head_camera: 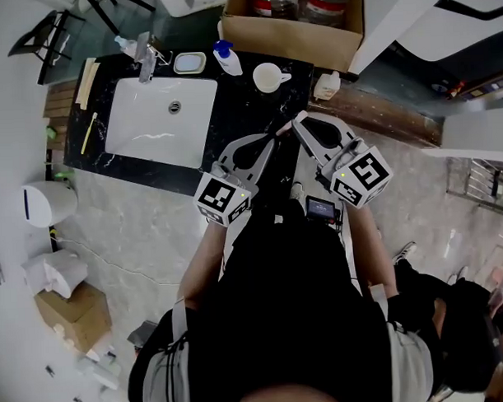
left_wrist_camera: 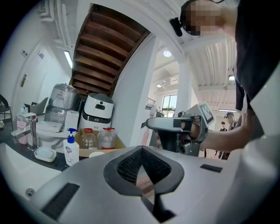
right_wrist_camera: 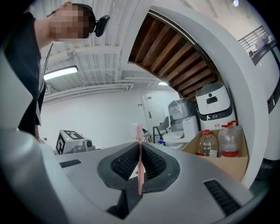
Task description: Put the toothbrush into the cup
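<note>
Fingers (right_wrist_camera: 124,162) of the right gripper (head_camera: 298,121) are clamped on a thin pink plastic toothbrush (right_wrist_camera: 139,153), upright at frame centre. Left gripper (left_wrist_camera: 142,161) fingers are together, holding nothing. White round cup (head_camera: 268,77) stands at upper centre of the head view.

The head view looks steeply down from high above, with the cardboard box (head_camera: 291,30) at its top edge. The left gripper (left_wrist_camera: 142,148) carries a camera that faces along its jaws, tilted slightly upward, with the box (left_wrist_camera: 114,150) near on its left. The right gripper (right_wrist_camera: 139,148) camera sees the same box (right_wrist_camera: 218,168) on its right.
</note>
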The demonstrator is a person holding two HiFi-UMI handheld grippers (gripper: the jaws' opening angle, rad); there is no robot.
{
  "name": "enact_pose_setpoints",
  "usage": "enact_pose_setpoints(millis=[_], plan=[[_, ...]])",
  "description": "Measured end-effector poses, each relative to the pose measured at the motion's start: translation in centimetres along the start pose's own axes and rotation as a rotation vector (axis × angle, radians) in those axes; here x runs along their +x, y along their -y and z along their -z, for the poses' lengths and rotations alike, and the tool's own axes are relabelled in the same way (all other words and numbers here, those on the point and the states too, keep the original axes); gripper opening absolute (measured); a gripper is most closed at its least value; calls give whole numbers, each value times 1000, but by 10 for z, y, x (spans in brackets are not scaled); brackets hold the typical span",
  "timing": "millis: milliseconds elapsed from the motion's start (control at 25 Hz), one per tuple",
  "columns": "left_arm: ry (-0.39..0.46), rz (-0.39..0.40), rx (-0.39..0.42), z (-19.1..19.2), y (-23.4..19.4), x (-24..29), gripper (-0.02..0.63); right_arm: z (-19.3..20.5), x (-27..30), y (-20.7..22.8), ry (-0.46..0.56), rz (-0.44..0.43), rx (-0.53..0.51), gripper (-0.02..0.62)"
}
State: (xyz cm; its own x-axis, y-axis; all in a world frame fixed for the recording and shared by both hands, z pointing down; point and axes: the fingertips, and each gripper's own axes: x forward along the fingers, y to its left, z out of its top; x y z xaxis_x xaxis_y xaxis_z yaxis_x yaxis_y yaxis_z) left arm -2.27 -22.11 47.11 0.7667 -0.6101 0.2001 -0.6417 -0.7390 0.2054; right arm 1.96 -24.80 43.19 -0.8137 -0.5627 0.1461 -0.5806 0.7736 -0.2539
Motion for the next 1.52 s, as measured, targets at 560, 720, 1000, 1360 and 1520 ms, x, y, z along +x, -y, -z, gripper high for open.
enact_pose_setpoints(millis=[560,720,1000,1360,1520], plan=[[14,0,-32,-5,-37,5,6,-24,77,68,-3,65,-24,26],[15,-1,-37,-5,-44,9,6,-25,93,92,3,87,4,26],[-7,0,-31,-1,-51,18,6,1,121,129,-30,110,75,26],[-32,-31,-60,11,-56,10,6,55,140,148,-104,110,185,26],[-39,-33,-65,15,-56,10,6,69,142,155,-120,119,214,28]])
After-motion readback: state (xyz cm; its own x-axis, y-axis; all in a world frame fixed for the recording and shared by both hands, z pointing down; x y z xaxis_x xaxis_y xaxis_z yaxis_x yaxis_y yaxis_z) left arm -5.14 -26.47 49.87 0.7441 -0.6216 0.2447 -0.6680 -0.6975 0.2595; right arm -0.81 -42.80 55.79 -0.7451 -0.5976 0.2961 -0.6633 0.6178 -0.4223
